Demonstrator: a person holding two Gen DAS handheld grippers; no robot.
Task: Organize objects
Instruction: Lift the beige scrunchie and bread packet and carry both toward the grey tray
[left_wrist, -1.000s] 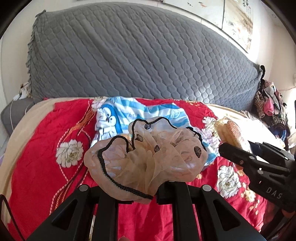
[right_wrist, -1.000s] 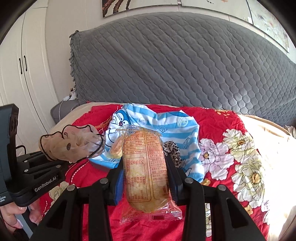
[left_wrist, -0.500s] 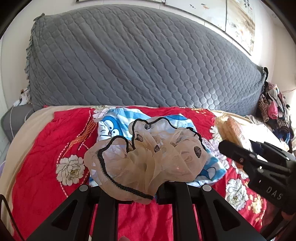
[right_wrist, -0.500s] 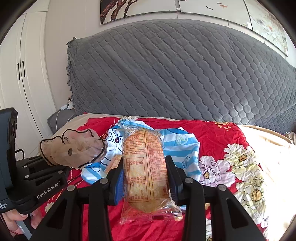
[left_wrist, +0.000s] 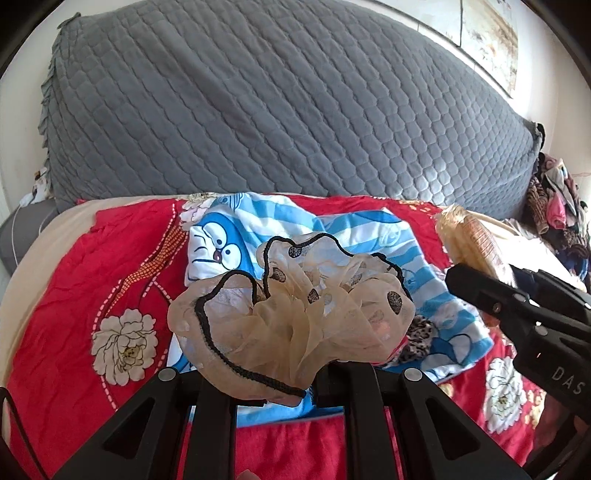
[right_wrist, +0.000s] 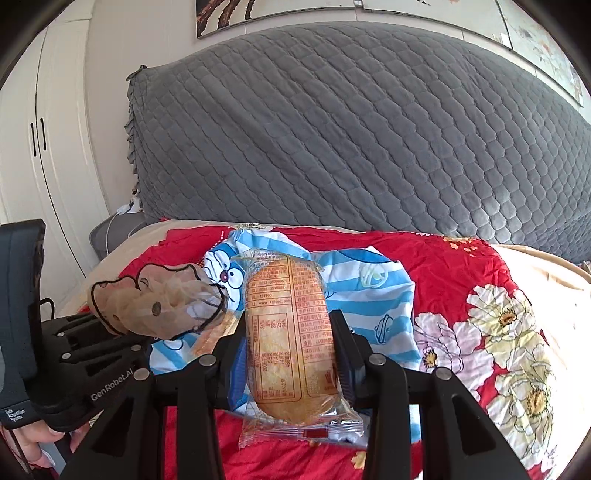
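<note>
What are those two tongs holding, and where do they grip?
The left tongs pinch a frilly scrunchie at its near edge. The right tongs clamp a wrapped bread by its two long sides.

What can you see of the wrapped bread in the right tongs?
The wrapped bread is an oblong golden-brown loaf sealed in clear plastic with orange printed text on the face and a crimped seam with a red mark at the near end. It lies lengthwise between the right tongs, whose pads press both long sides, lifted above the blue cartoon cloth. In the left wrist view it shows edge-on.
</note>
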